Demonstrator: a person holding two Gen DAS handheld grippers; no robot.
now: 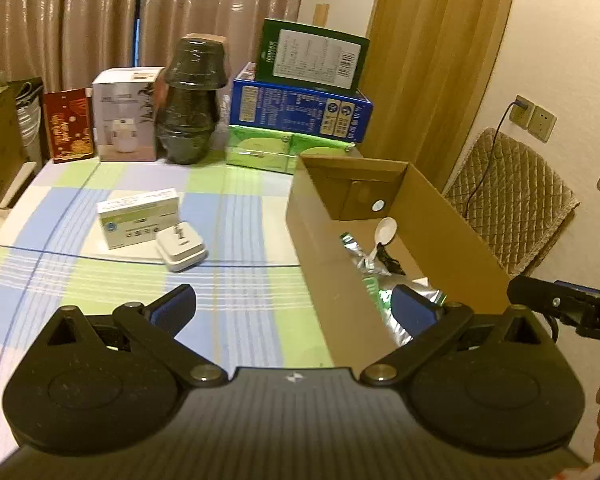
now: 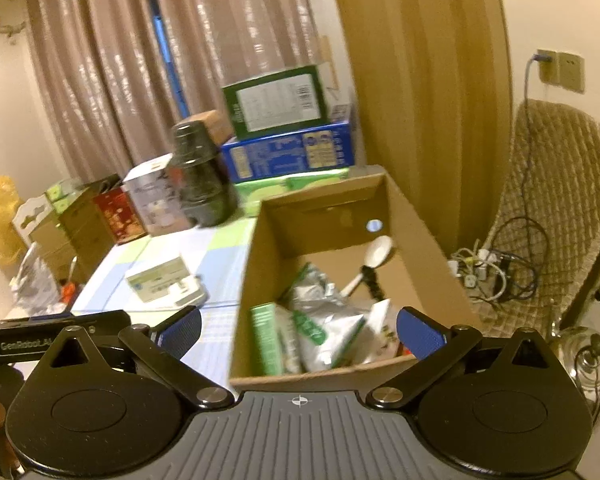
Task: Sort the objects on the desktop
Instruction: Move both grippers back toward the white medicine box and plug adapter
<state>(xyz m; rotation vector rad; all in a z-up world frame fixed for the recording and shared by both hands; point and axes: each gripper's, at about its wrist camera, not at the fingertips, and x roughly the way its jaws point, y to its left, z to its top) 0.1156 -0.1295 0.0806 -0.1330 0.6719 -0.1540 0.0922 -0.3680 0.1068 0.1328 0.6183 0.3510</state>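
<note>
A white and green medicine box (image 1: pixel 138 217) and a white plug adapter (image 1: pixel 181 249) lie together on the checked tablecloth, also in the right wrist view (image 2: pixel 158 278). An open cardboard box (image 1: pixel 308 216) (image 2: pixel 256 264) stands to their right. It holds a white spoon (image 1: pixel 385 232) (image 2: pixel 374 258), foil packets (image 2: pixel 324 320) and a green packet (image 2: pixel 266 338). My left gripper (image 1: pixel 294 308) is open and empty, held over the box's left wall. My right gripper (image 2: pixel 300 330) is open and empty above the box's near end.
Along the table's back stand a red box (image 1: pixel 68 124), a white carton (image 1: pixel 126 114), a dark wrapped stack of bowls (image 1: pixel 190 100) and stacked blue and green cartons (image 1: pixel 300 110). A padded chair (image 1: pixel 508 200) and tangled cables (image 2: pixel 496 272) are at the right.
</note>
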